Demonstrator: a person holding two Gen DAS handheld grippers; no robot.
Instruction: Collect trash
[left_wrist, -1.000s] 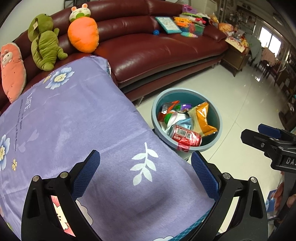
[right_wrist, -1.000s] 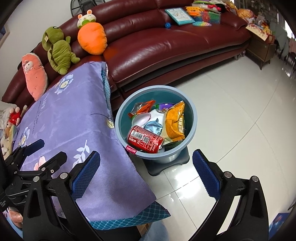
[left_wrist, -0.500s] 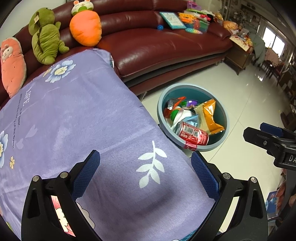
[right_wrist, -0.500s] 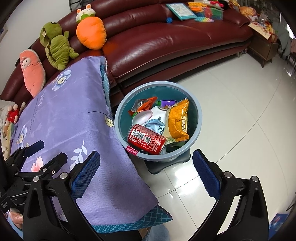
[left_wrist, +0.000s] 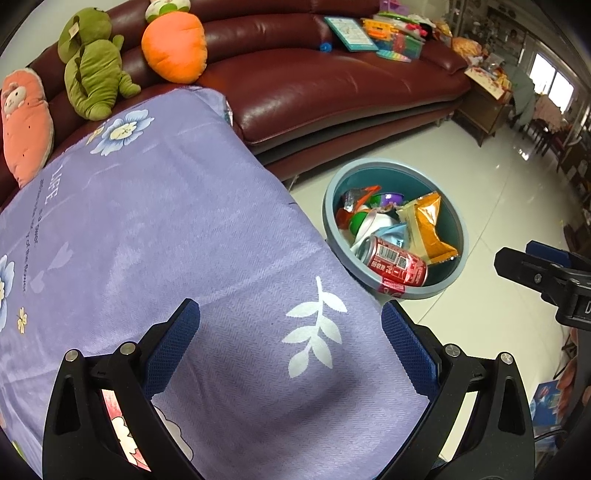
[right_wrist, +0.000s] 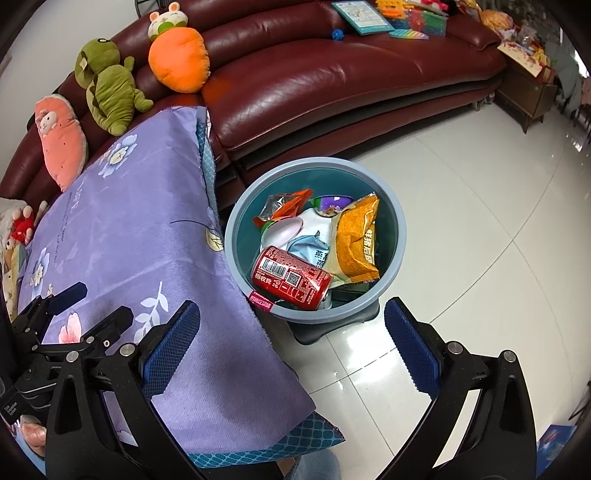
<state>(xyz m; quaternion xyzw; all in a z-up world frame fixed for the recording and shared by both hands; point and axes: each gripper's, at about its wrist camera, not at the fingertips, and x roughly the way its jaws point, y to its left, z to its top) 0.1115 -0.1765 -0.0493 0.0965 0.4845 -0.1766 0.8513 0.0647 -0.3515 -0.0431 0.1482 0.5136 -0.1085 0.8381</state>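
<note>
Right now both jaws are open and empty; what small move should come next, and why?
Probably draw both grippers back and stop. The red can and the snack bags already lie in the blue bin, and the purple tablecloth shows no trash in either view.

- My landmark is the bin (right_wrist: 400, 236), which stands on the floor (right_wrist: 480, 229) just right of the table (right_wrist: 122, 236).
- In the bin I see a can (right_wrist: 290, 277) on the near side, a chip bag (right_wrist: 356, 240) to its right, and wrappers (right_wrist: 284, 205) behind.
- The sofa (right_wrist: 332, 85) runs behind the bin; the plush toys (right_wrist: 110, 85) sit on it to the far left.
- My left gripper (left_wrist: 290, 341) hangs over the table left of the bin, my right gripper (right_wrist: 291, 341) just before the bin.
</note>
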